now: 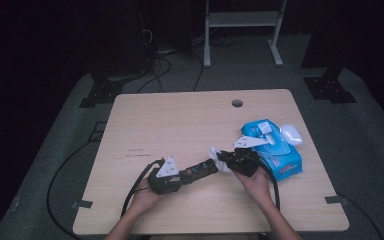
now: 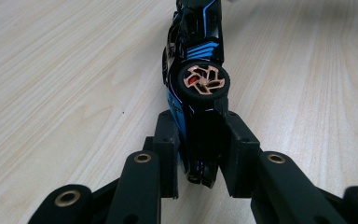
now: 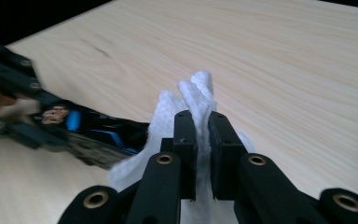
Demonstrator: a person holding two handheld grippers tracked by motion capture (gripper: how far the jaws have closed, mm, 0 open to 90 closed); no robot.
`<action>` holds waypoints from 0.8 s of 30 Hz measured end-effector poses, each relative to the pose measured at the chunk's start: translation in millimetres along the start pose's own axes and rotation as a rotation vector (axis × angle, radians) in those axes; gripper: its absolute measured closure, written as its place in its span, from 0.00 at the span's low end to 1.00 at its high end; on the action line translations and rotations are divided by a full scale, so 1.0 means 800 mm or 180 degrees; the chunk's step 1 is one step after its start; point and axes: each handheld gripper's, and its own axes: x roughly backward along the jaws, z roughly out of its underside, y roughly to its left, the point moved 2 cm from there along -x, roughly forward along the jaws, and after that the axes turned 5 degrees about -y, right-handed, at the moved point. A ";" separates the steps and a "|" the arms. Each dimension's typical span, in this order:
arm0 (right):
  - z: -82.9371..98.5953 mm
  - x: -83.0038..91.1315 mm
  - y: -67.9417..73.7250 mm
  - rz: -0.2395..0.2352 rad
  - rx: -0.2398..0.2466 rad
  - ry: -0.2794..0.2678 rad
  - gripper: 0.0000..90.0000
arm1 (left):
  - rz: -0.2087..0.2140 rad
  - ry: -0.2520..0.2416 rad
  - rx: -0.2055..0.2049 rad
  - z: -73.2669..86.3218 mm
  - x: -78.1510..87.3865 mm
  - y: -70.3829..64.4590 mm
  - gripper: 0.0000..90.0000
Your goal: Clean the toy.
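Note:
A black toy car (image 2: 193,84) with blue stripes and copper wheels is pinched at its rear end by my left gripper (image 2: 200,149), held on its side just above the wooden table (image 1: 180,120). In the high view the car (image 1: 200,171) stretches from the left gripper (image 1: 180,176) toward the right gripper (image 1: 225,161). My right gripper (image 3: 201,140) is shut on a white wet wipe (image 3: 186,100), which drapes against the car's (image 3: 98,137) front end. The wipe (image 1: 219,156) shows white between the two tools.
A blue wet-wipe pack (image 1: 275,147) with its lid flipped up lies at the table's right side, a white oval case (image 1: 291,134) beside it. A cable hole (image 1: 237,103) sits near the far edge. A white stand's legs (image 1: 240,30) rise beyond the table.

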 end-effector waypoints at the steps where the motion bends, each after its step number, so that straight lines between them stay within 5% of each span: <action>1: -0.001 0.003 -0.001 0.0052 0.0020 0.0003 0.91 | 0.0003 -0.0006 0.0008 0.000 0.000 0.000 0.78; 3: -0.004 0.005 0.006 -0.0044 0.0006 -0.0066 0.92 | 0.0013 -0.0006 0.0016 0.000 -0.001 0.001 0.78; 8: -0.014 -0.013 0.054 -0.0388 0.0305 -0.0051 0.91 | -0.0002 0.0002 -0.0004 -0.001 -0.002 0.000 0.78; 16: -0.010 -0.039 0.088 -0.0686 0.0292 0.0053 0.91 | 0.0021 -0.0032 0.0037 -0.001 -0.003 -0.003 0.78; 19: -0.011 -0.038 0.087 -0.0577 0.0430 0.0092 0.91 | 0.0015 -0.0028 0.0013 -0.001 -0.003 -0.002 0.78; 22: -0.009 -0.028 0.060 -0.0336 0.0367 0.0089 0.91 | 0.0019 -0.0015 -0.0023 0.000 -0.002 -0.002 0.78; 24: -0.007 -0.018 0.039 -0.0244 0.0191 0.0064 0.91 | 0.0023 -0.0024 -0.0023 0.000 -0.002 -0.002 0.78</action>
